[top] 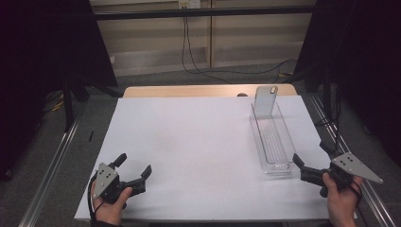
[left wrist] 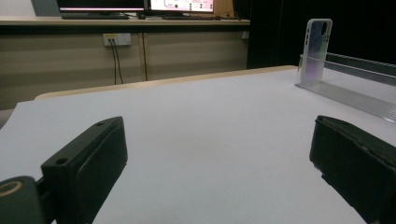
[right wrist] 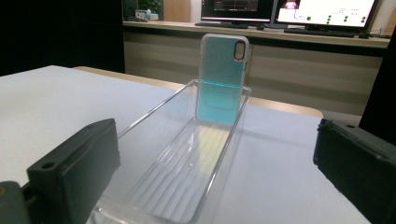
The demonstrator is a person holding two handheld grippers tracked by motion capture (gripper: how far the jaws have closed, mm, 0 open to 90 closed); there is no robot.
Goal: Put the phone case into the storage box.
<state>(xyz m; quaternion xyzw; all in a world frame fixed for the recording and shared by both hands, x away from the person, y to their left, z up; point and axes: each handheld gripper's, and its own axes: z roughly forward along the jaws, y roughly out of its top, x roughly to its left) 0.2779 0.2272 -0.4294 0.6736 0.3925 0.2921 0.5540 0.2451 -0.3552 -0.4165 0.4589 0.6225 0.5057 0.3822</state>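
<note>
Upright at tray's (top: 273, 142) far end (lengthwise): phone case (top: 265, 100)

The table (top: 189, 142) is seen from above and behind in the high view, looking forward and down. Low over the sheet, the left gripper view is aimed across it, the tray (left wrist: 345, 93) at upper right. The tray (right wrist: 187, 177) is faced closely, lengthwise, in the right gripper view. The phone case (right wrist: 223, 77) is shared by all.
</note>
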